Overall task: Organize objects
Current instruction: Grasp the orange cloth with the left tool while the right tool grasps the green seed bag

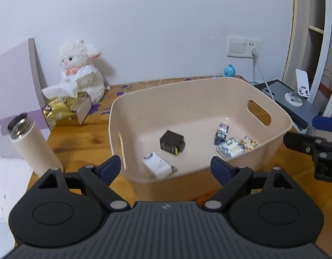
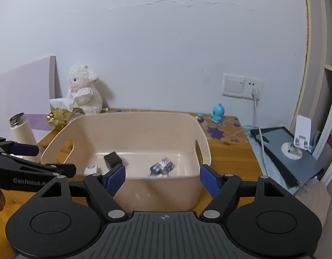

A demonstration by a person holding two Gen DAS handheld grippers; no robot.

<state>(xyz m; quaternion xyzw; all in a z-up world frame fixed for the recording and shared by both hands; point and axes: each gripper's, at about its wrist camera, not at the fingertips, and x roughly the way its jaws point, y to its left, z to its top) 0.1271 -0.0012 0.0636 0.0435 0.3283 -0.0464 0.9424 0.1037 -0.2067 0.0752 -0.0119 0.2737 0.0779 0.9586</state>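
Wooden counter (image 1: 84,138) against white wall (image 1: 155,21). Beige bin (image 1: 187,99) mid-frame, small boxes (image 1: 171,143) inside. Bottle (image 1: 32,142) and plush lamb (image 1: 79,69) at left. Left claw (image 1: 166,168) and right claw (image 2: 162,176) both spread, empty.

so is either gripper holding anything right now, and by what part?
Nothing is held. The left gripper and right gripper are both open, with only the beige plastic bin showing between their blue-padded fingers.
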